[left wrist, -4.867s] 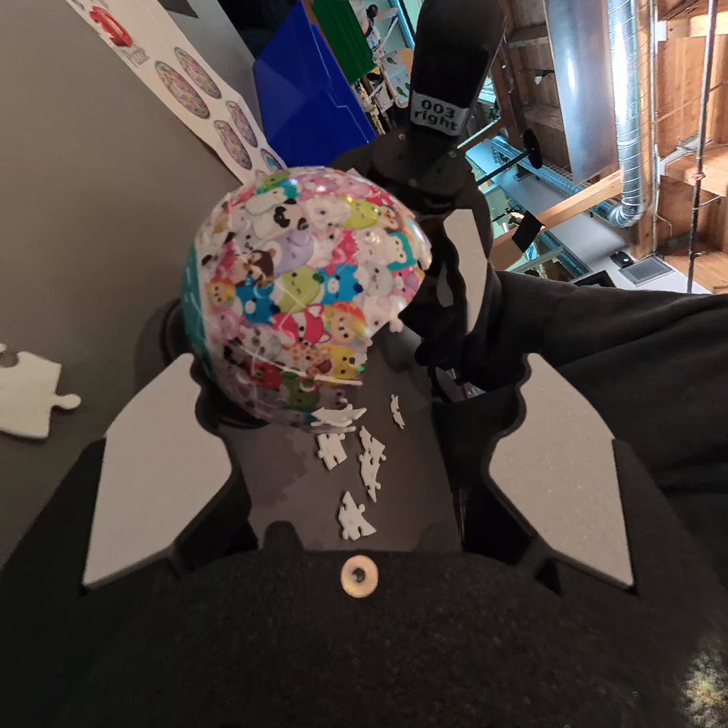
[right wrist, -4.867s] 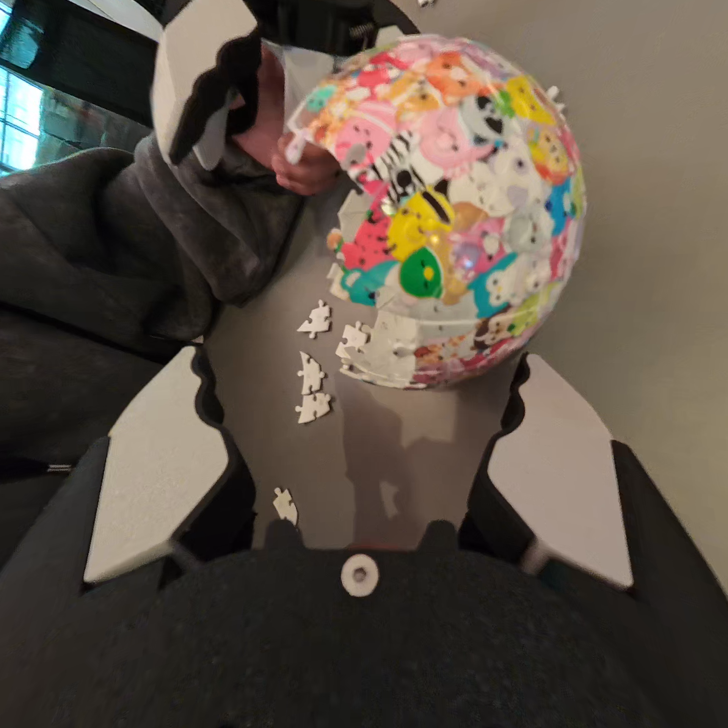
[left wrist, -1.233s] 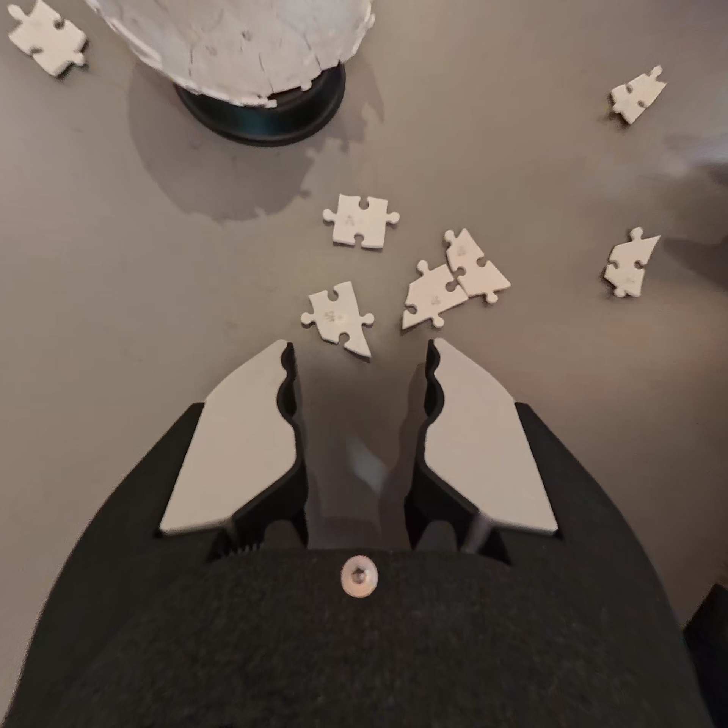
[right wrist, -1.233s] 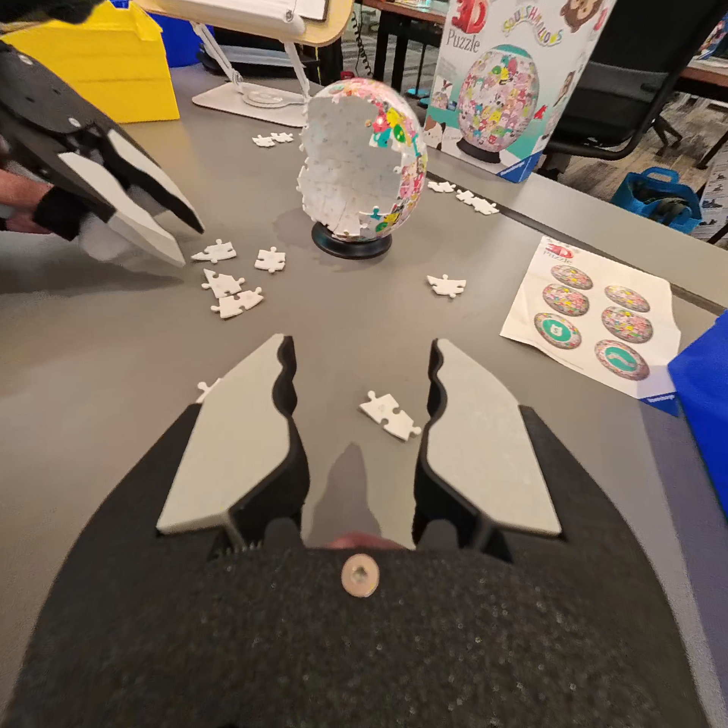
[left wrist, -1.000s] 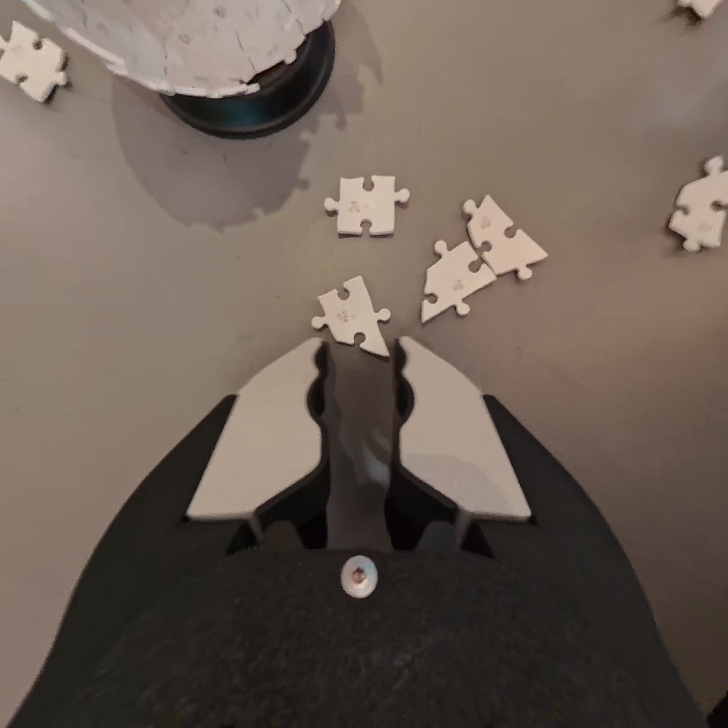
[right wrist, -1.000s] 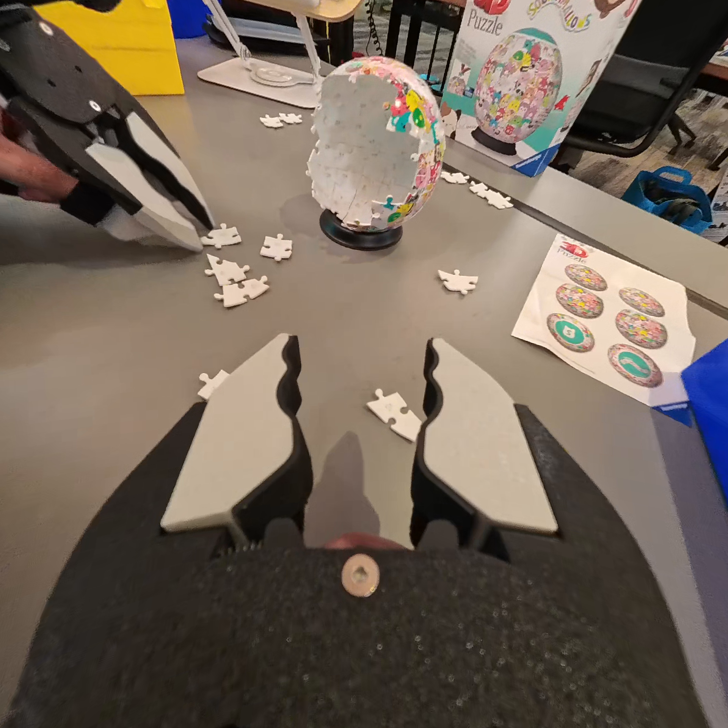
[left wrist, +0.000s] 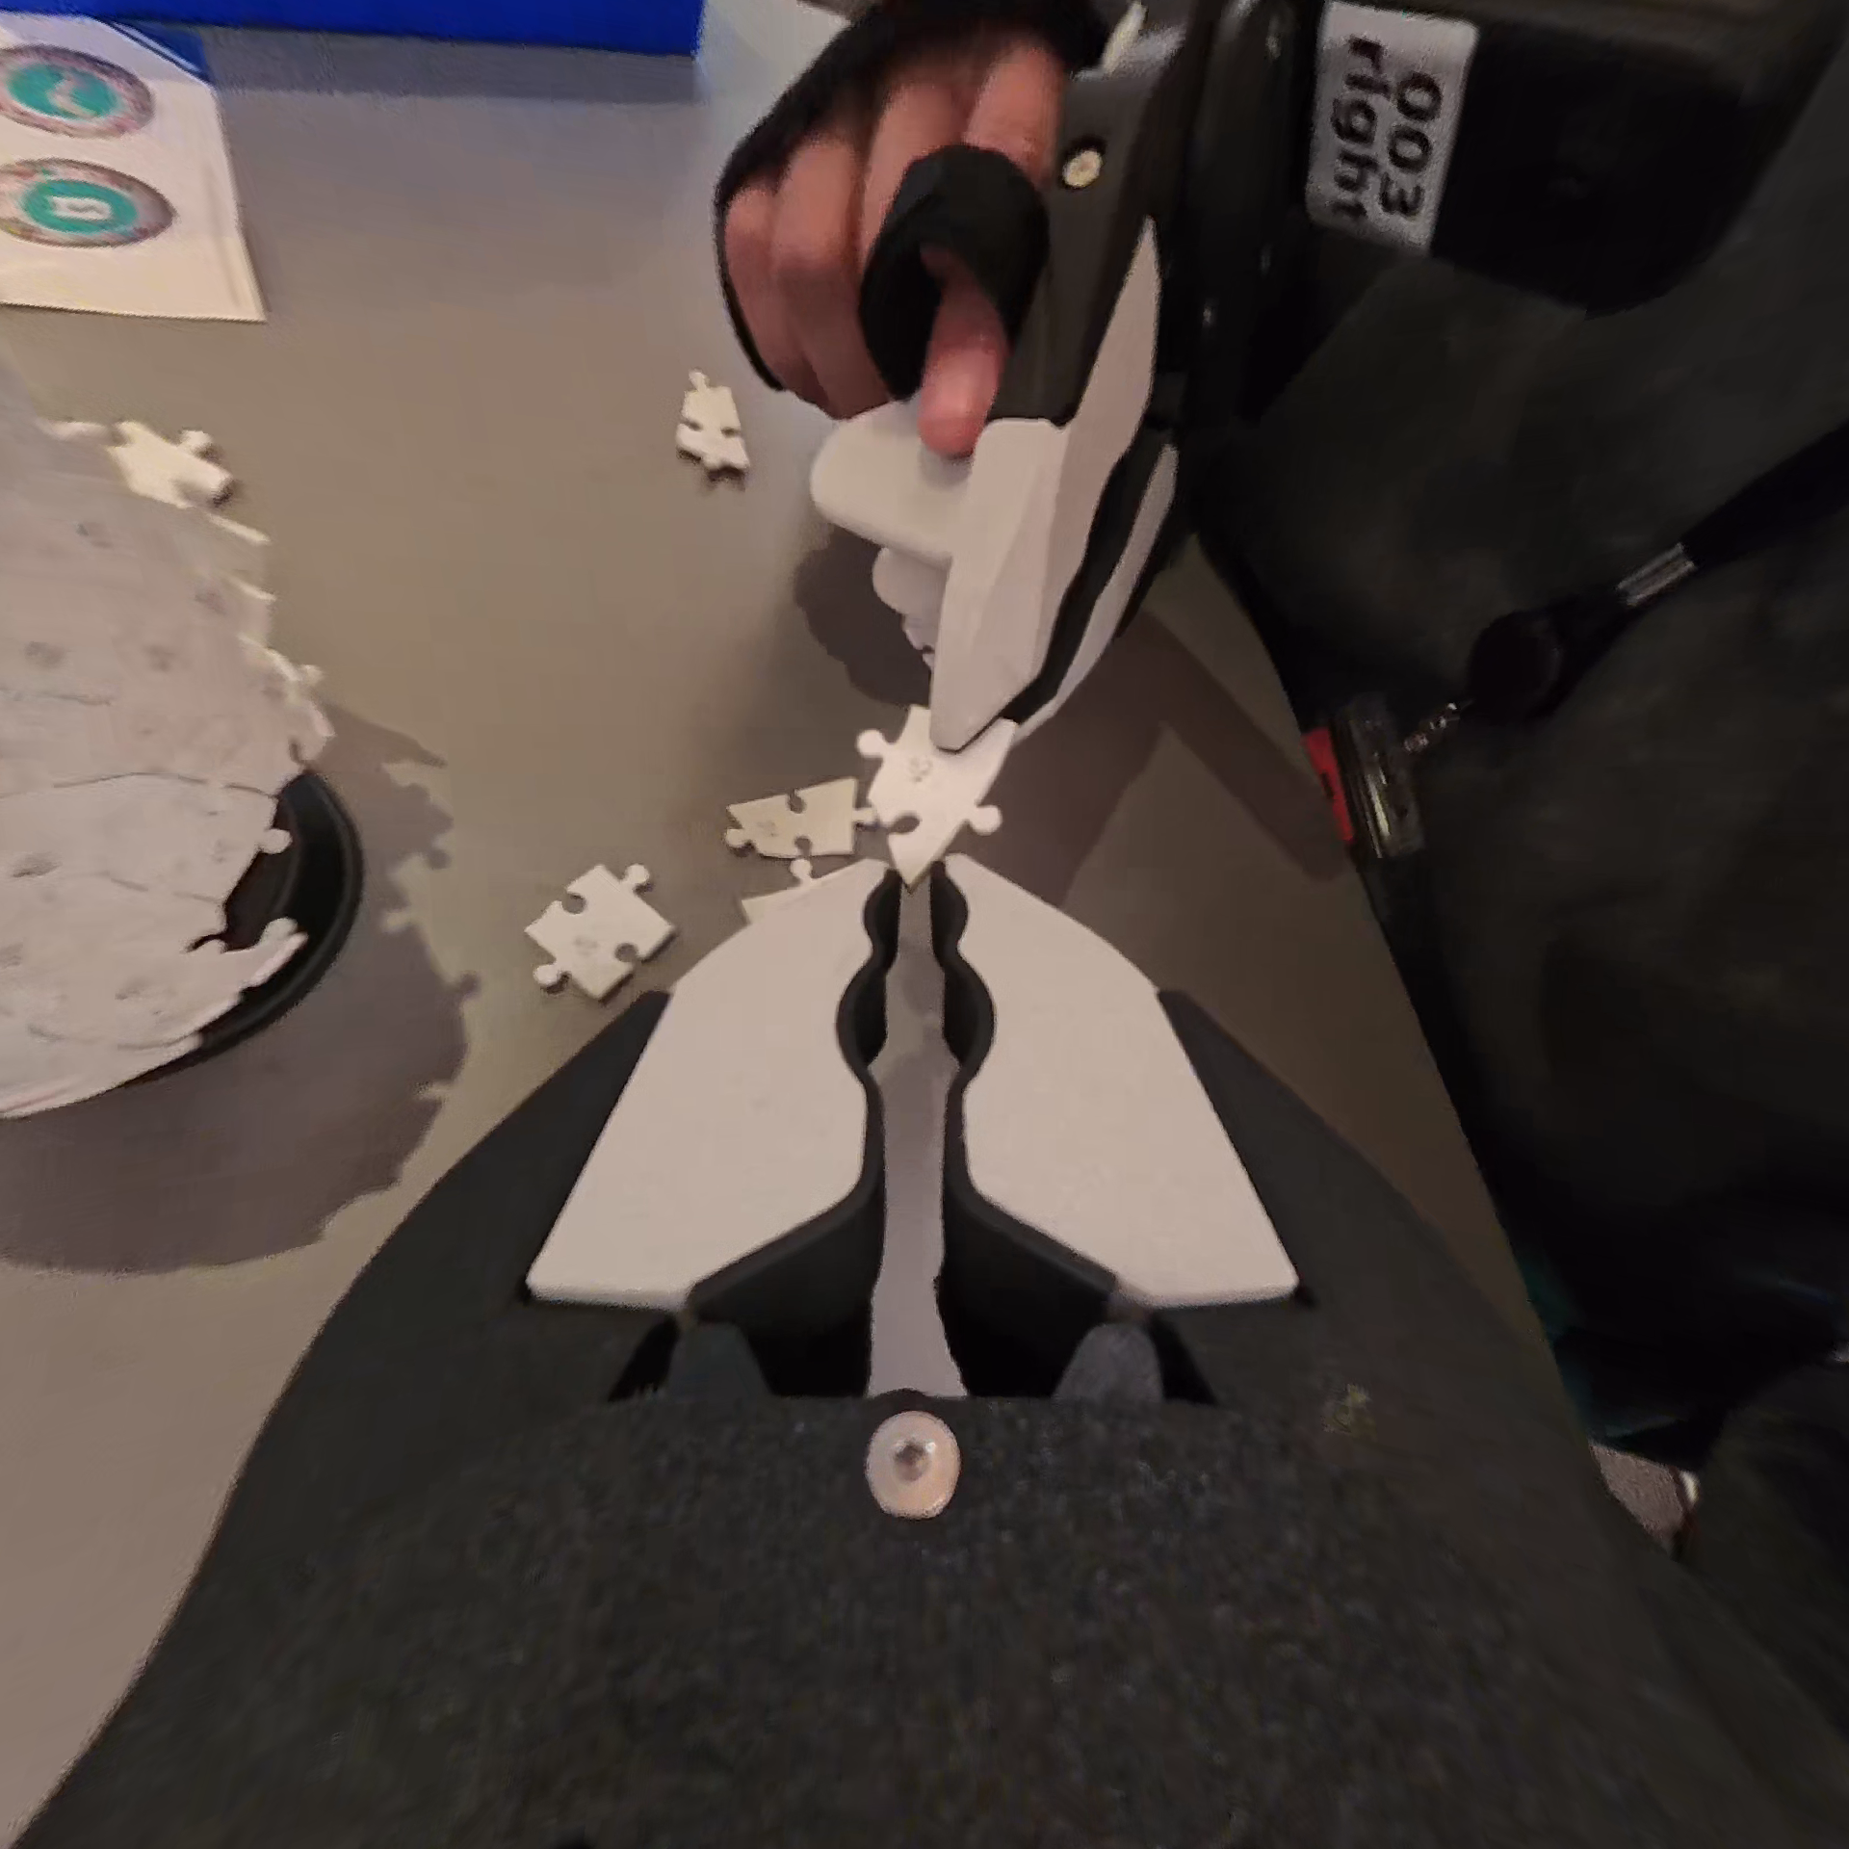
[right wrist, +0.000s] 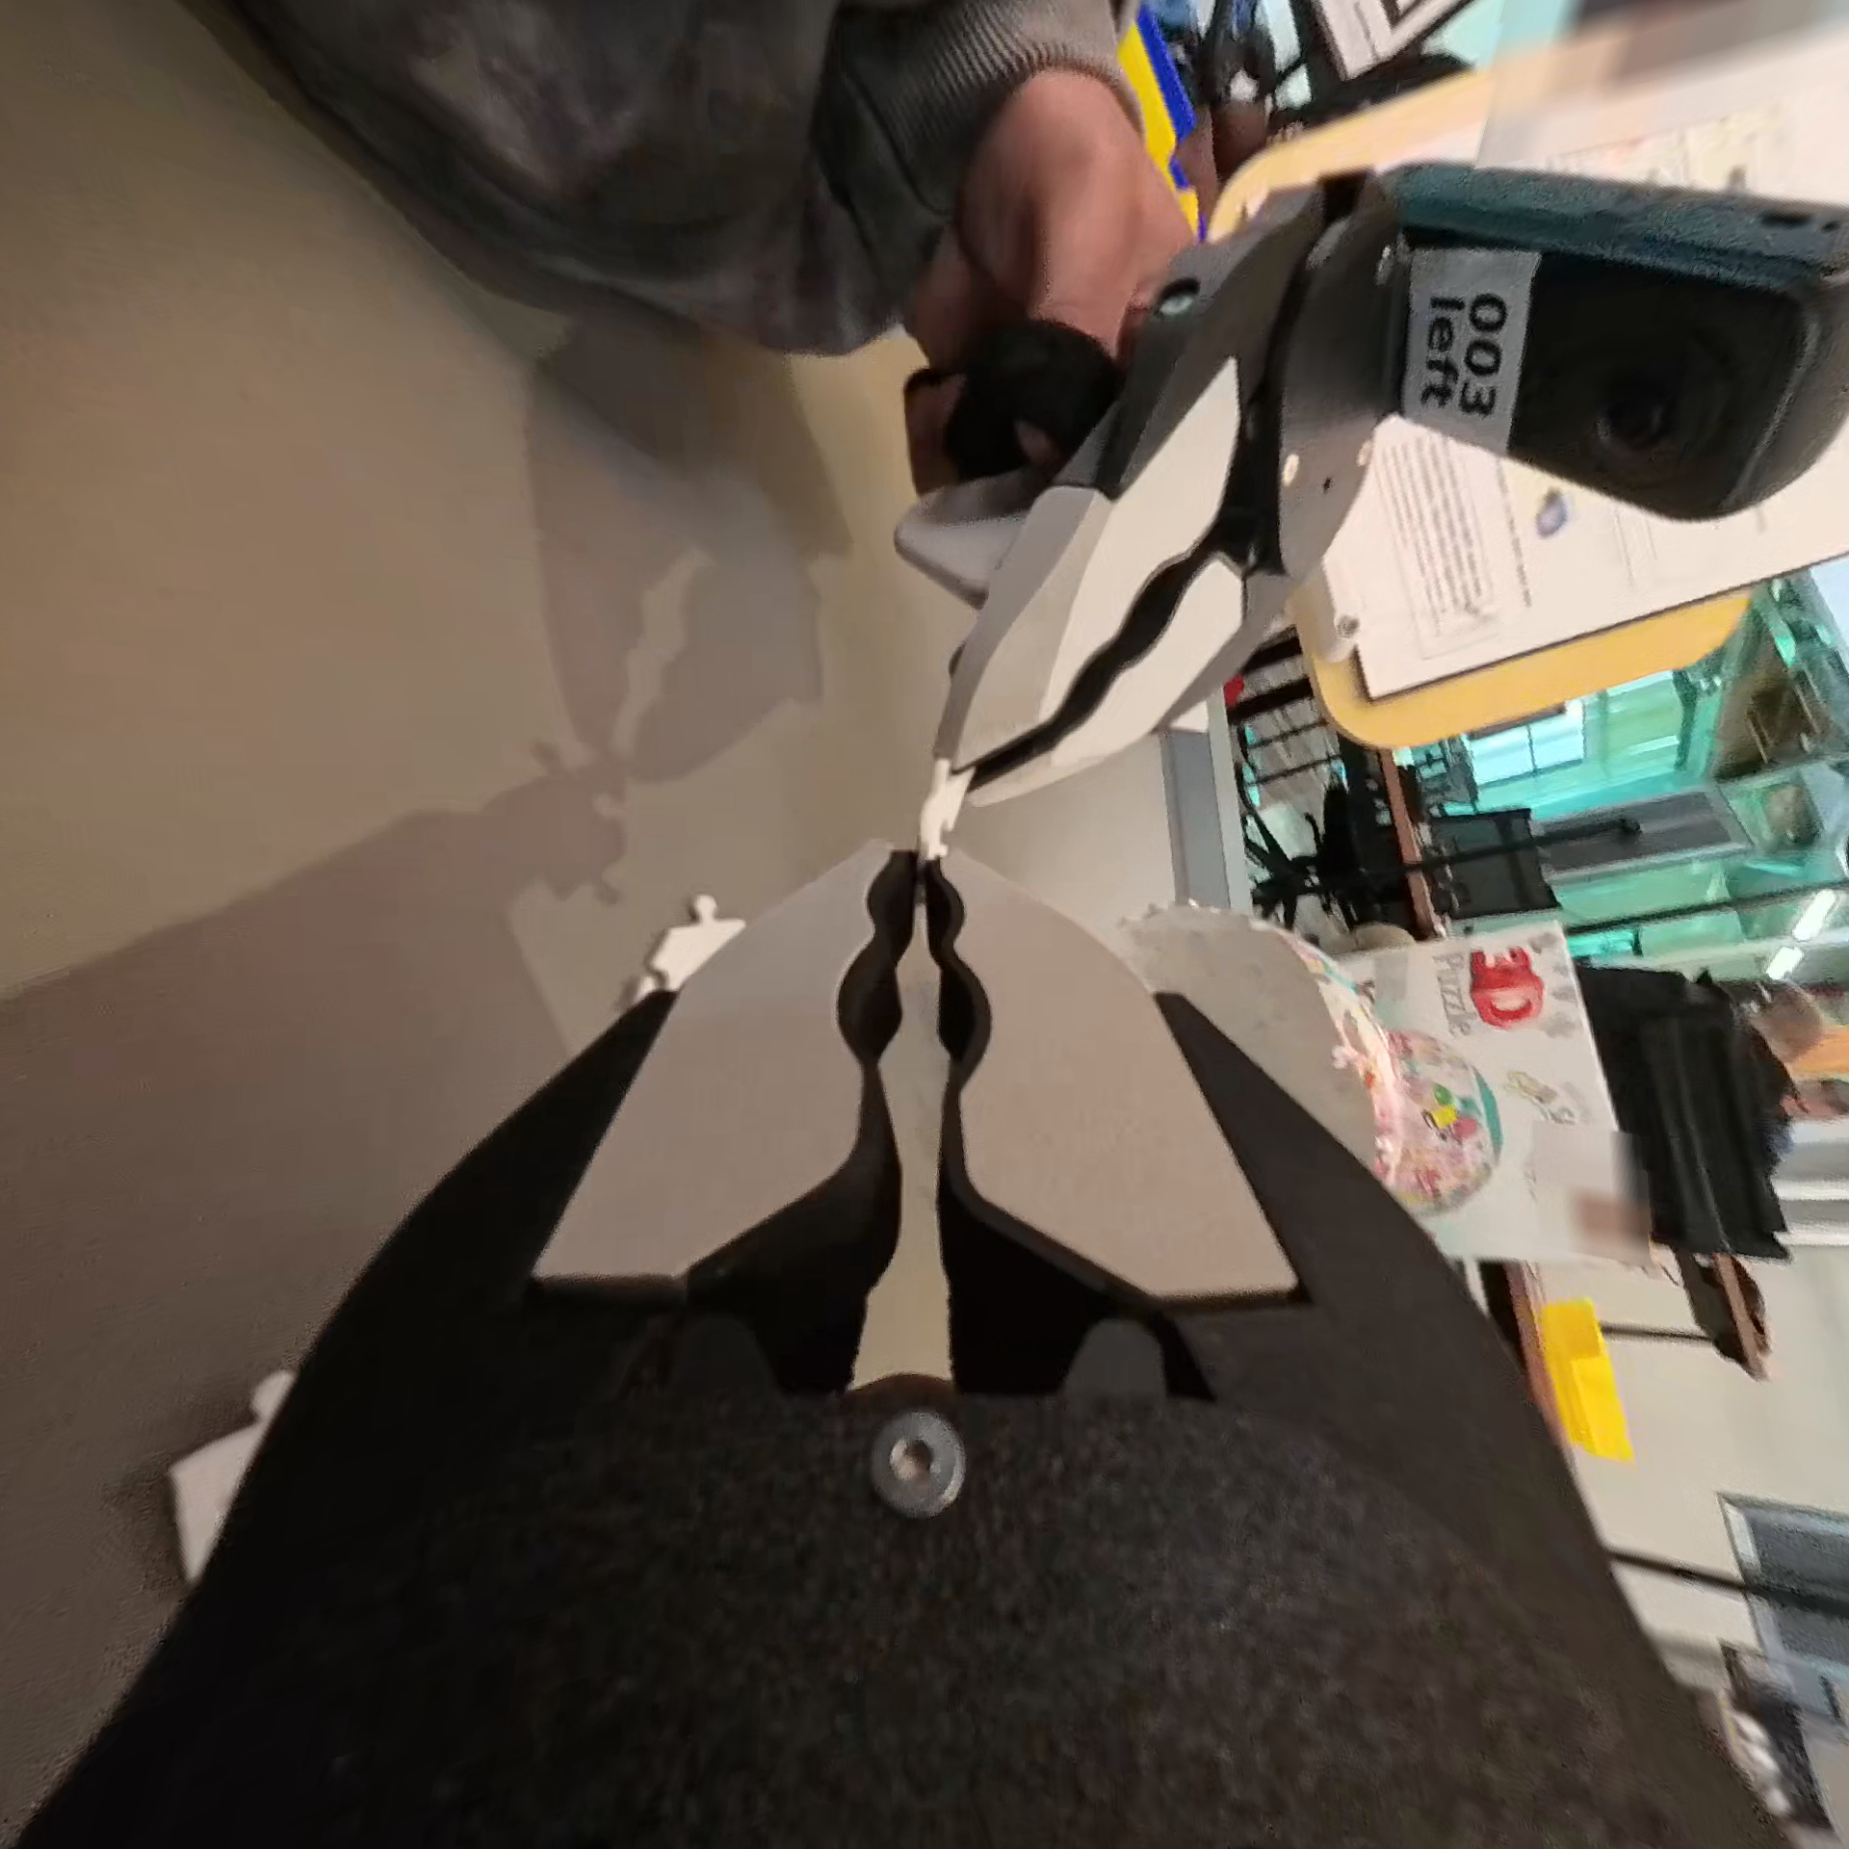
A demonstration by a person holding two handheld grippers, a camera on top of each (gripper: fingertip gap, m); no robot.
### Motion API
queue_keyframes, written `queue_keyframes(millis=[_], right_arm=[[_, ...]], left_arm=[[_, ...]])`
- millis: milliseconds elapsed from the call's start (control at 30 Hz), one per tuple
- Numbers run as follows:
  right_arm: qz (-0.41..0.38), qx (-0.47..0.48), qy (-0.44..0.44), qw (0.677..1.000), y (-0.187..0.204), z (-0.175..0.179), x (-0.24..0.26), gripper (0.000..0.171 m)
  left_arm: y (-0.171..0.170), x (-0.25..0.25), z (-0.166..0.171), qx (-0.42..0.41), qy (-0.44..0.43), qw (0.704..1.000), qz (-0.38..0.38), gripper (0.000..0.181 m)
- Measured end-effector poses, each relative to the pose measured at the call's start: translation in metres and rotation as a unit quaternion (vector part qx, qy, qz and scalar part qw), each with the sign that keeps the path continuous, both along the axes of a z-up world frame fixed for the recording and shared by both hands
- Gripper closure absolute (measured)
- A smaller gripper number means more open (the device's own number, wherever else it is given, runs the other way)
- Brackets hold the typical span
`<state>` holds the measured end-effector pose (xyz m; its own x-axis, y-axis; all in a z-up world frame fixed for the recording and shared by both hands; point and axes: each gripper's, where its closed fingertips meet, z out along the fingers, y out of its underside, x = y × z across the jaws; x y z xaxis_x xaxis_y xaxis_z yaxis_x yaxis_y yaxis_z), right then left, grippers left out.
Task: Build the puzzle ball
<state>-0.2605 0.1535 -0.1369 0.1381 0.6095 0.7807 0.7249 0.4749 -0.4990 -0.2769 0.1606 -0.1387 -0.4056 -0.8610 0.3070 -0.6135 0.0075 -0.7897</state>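
The left gripper [left wrist: 912,880] is nearly closed and pinches the pointed tip of a white puzzle piece [left wrist: 926,790]; the right gripper [left wrist: 976,735] clamps the opposite edge of the same piece, so the piece hangs between both tools above the grey table [left wrist: 520,600]. I judge this is a handover or a re-grip, to turn the piece into a better angle for insertion (its printed side is not visible here). Just beyond lie loose pieces [left wrist: 600,931], blank side up. Farther left stands the puzzle ball [left wrist: 110,800] on its black stand [left wrist: 310,900], the shell not complete.

One second ago the left gripper was closing on this piece flat on the table, while the right gripper, half open, held nothing over another piece; now both hold it lifted.
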Motion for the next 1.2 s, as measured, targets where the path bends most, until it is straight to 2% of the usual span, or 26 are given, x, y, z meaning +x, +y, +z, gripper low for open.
queue_keyframes(millis=[67,100,167,300,367,467,533,800,1200], right_arm=[[-0.04,0.005,-0.023,0.999,0.014,-0.004,0.007,0.169],[-0.063,0.007,-0.04,0.997,0.022,-0.007,0.012,0.169],[-0.113,0.003,-0.069,0.991,0.041,-0.014,0.023,0.169],[-0.194,-0.028,-0.096,0.976,0.076,-0.026,0.033,0.169],[-0.213,-0.031,-0.11,0.97,0.09,-0.032,0.037,0.169],[-0.238,-0.045,-0.129,0.962,0.105,-0.04,0.045,0.169],[-0.227,-0.05,-0.139,0.963,0.108,-0.042,0.041,0.169],[-0.203,-0.073,-0.192,0.957,0.117,-0.055,0.045,0.169],[-0.218,-0.094,-0.194,0.952,0.118,-0.057,0.048,0.169]], left_arm=[[0.017,0.002,-0.002,-0.001,-0.01,0.999,0.035,0.168],[0.031,0.003,-0.004,0.003,-0.017,0.998,0.066,0.158],[0.066,0.0,-0.007,0.014,-0.039,0.988,0.148,0.154],[0.135,-0.025,-0.007,0.027,-0.113,0.943,0.312,0.155],[0.156,-0.039,-0.008,0.036,-0.136,0.922,0.361,0.155],[0.164,-0.048,0.0,0.041,-0.156,0.913,0.374,0.155],[0.165,-0.048,-0.002,0.043,-0.157,0.912,0.376,0.155],[0.153,-0.038,-0.016,0.053,-0.118,0.932,0.339,0.155],[0.154,-0.038,-0.017,0.04,-0.116,0.932,0.341,0.154]])
